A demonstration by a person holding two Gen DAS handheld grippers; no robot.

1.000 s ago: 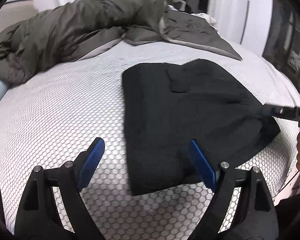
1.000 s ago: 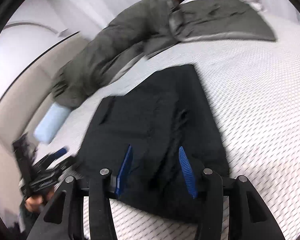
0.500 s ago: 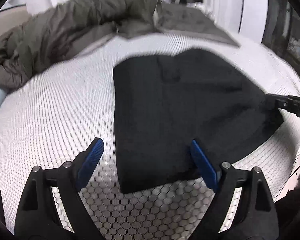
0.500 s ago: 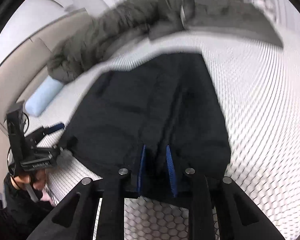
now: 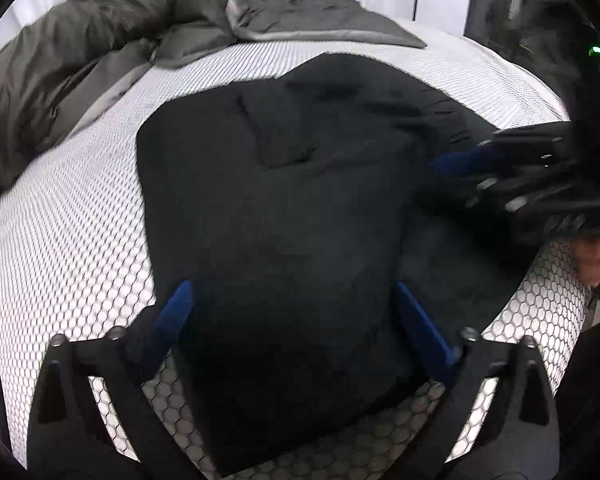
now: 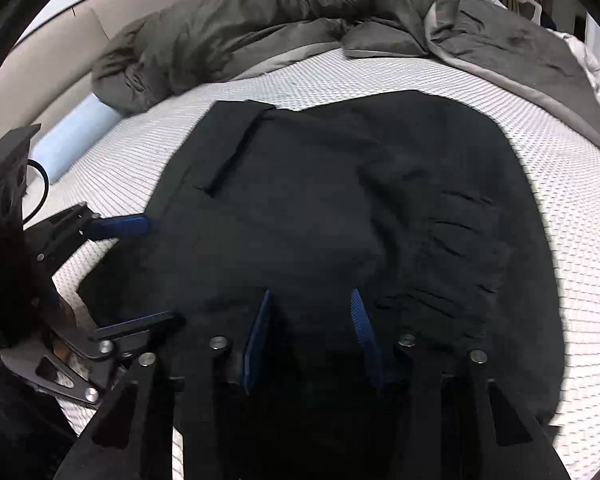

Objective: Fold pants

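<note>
The black pants (image 5: 284,208) lie folded in a thick rectangle on the white mesh mattress (image 5: 60,216). My left gripper (image 5: 296,312) is open, its blue pads wide apart just above the pants' near edge. My right gripper (image 6: 310,320) is open with a moderate gap over the pants (image 6: 340,208) near their gathered waistband side. The right gripper also shows at the right of the left wrist view (image 5: 472,160), and the left gripper at the left of the right wrist view (image 6: 132,272). Neither holds cloth.
A crumpled olive-grey duvet (image 5: 80,60) lies across the far side of the bed, also in the right wrist view (image 6: 260,20). A light blue bolster (image 6: 72,140) lies at the far left by the headboard. The mattress edge is near both grippers.
Both grippers have moved in over the pants. The right gripper narrowed half a second ago and now stands wider. The left stayed wide open.
</note>
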